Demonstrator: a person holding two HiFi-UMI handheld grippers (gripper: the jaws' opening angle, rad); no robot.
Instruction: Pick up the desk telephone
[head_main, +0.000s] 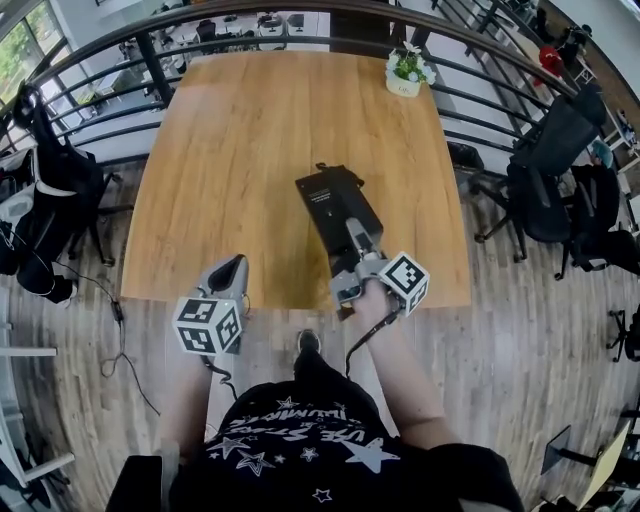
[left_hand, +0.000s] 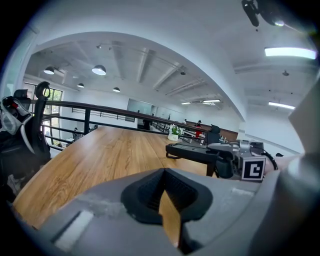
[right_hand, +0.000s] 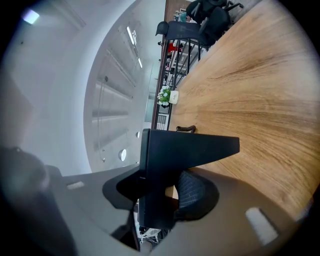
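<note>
The right gripper (head_main: 357, 240) is clenched on the near end of the flat black plastic desk telephone (head_main: 330, 200). In the right gripper view the telephone's body fills the space between the ribbed black pads (right_hand: 192, 192). The left gripper (head_main: 235, 268) is to the left of the telephone and apart from it, at the near table edge, with its jaw tips closed together on nothing.

The telephone lies lengthwise over the near right part of the pale wooden table (head_main: 250, 150). The left gripper view shows bare wood under the telephone's far end. Whether any part of it rests on the top cannot be told.

The only container is 1 small white flowerpot (head_main: 404, 87), well beyond the telephone at the far right corner. It holds a green plant with white flowers (head_main: 408, 65).

Left of the telephone and beyond it the tabletop is bare wood out to its edges. The right table edge runs fairly near the telephone. A dark curved metal railing (head_main: 157, 68) wraps the table's far and side edges. Black office chairs (head_main: 545, 170) stand to the right of the telephone, past the railing. Dark bags (head_main: 50, 210) hang at the far left.

The right gripper covers the telephone's near end in the head view. A small black cord loop (right_hand: 185, 129) shows at its far end. The print on its top face is too small to read.
</note>
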